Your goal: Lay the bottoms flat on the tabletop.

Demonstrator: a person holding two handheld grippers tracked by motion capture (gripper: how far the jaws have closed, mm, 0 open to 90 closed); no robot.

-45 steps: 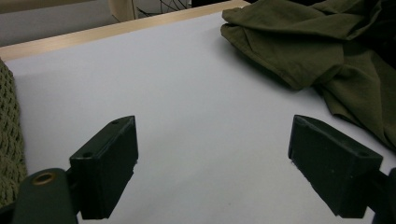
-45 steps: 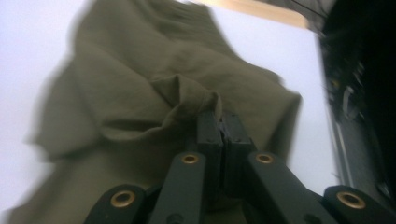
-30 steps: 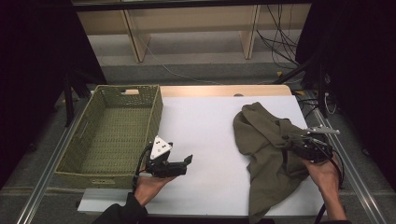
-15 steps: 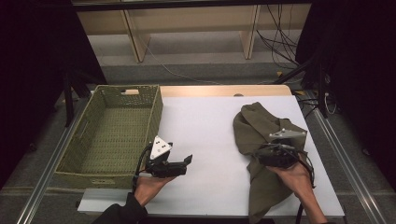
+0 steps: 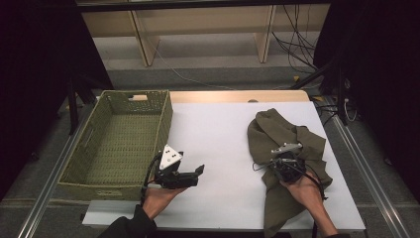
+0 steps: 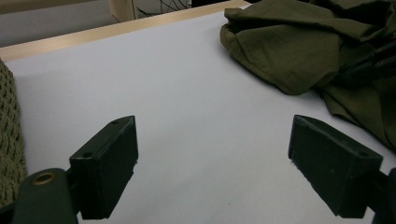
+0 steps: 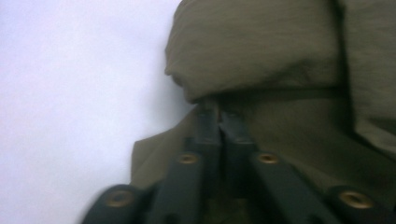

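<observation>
An olive-green cloth (image 5: 277,131) lies crumpled on the right half of the white table (image 5: 218,134), one end hanging over the near edge. My right gripper (image 5: 275,161) rests on the cloth's middle. In the right gripper view its jaws have just been closing, and the gripper (image 7: 218,116) now stands shut, pinching a fold of the cloth (image 7: 261,51). My left gripper (image 5: 199,171) hovers over the table near the front edge, open and pointing right. Nothing lies between the jaws of the left gripper (image 6: 212,172); the cloth (image 6: 289,51) is farther off.
A woven green basket (image 5: 166,116) with nothing in it stands on the left side of the table, just left of my left hand. Metal rails run along both table sides. Cables trail on the floor behind.
My right gripper has slid left across the cloth from its right edge to its middle and its jaws have come together. The left gripper has stayed put.
</observation>
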